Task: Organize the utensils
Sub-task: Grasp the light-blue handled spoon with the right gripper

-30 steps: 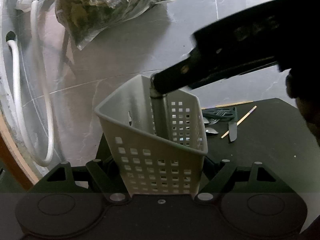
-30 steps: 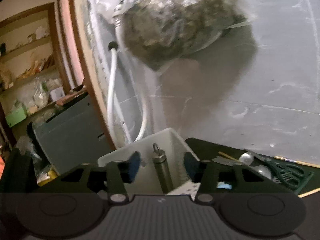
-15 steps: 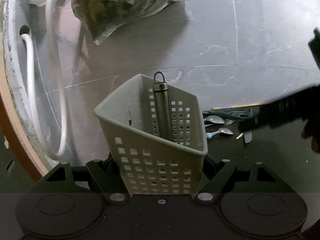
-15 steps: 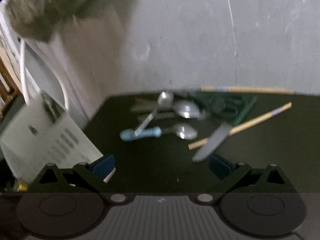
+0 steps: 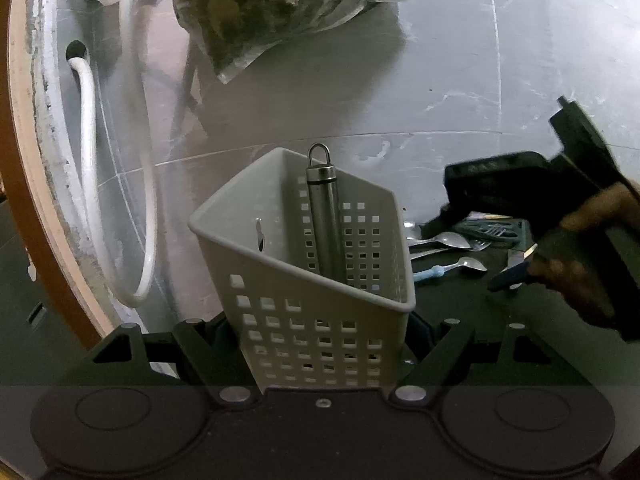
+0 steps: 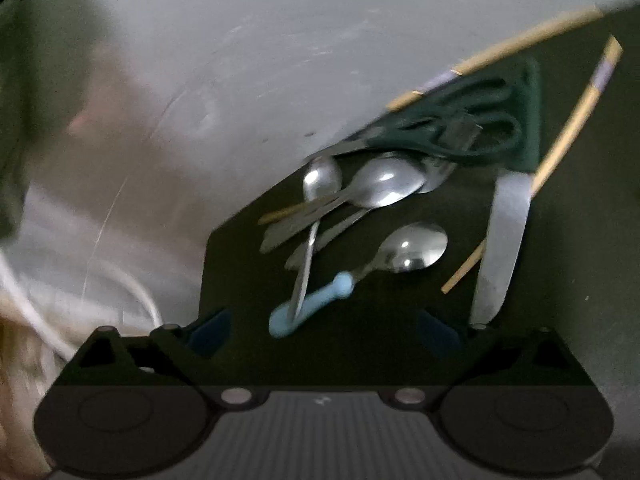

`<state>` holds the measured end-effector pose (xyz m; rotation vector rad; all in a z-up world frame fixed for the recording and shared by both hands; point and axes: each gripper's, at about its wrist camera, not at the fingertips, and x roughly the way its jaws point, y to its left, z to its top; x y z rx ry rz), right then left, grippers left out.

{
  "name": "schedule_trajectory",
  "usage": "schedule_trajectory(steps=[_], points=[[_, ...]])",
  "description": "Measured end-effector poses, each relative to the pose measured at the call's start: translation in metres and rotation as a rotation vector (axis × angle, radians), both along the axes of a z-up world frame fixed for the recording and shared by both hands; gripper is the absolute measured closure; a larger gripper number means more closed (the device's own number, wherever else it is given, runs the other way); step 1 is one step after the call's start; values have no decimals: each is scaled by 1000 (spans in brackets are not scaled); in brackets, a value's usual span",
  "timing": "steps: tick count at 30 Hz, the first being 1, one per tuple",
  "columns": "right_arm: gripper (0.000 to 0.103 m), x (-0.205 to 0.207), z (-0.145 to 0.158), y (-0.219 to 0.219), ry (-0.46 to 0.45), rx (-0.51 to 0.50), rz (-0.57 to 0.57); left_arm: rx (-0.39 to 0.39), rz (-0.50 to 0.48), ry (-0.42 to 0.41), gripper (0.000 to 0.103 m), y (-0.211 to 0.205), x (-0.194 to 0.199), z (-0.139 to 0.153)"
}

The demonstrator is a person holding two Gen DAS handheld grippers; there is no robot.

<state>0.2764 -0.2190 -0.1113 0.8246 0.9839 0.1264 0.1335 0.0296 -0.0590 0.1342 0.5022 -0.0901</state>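
A white perforated caddy is the landmark here: a tall plastic utensil basket, tilted with its open mouth leaning toward the dark mat where loose cutlery lies. The left gripper is clamped on the caddy's lower walls, one finger on each side, likely holding it at that lean so each new piece can be dropped in easily. One item stands inside it already, a steel handle with a hanging loop, propped against the far wall. To the right of the caddy, the remaining utensils sit in a loose heap on the mat: a spoon with a pale blue handle nearest, then plain steel spoons, a table knife, two wooden chopsticks and green-handled scissors farthest away at the mat's edge. The right gripper hangs over that heap, angled steeply downward and rolled so the mat looks slanted in its view; its jaws have just been opening and now stand wide with nothing between them, the blue handle lying just ahead of the gap. From the left view, the person's hand wraps the right tool's body right of the caddy. The blue-handled spoon seems the likely next pick.
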Motion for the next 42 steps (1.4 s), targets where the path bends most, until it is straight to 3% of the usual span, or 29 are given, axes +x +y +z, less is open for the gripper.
schedule_trajectory(steps=[3, 7, 12, 16, 20, 23, 27, 32, 36, 42], points=[[12, 15, -1, -5, 71, 1, -112, -2, 4, -2, 21, 0, 0, 0], [22, 39, 11, 1, 152, -153, -168, -3, 6, -4, 21, -1, 1, 0], [43, 53, 18, 13, 175, -263, -152, -3, 7, -4, 21, -1, 1, 0], [57, 53, 21, 26, 116, -370, -53, -3, 7, -5, 21, -1, 2, 0], [57, 51, 18, 23, 83, -330, -24, -4, 5, -9, 21, -1, 0, -1], [50, 50, 18, 25, 82, -304, -40, -5, 4, -10, 21, 0, 1, -1], [41, 60, 20, 41, 88, -372, -53, -4, 1, -12, 21, 0, 0, -1], [42, 64, 19, 70, 64, -581, 8, -5, 1, -13, 21, 0, 0, -2], [65, 53, 16, 77, 15, -707, 95, -5, 1, -13, 21, 1, 1, -2], [88, 11, 15, 57, -73, -695, 222, -3, -7, -16, 21, 1, 2, -2]])
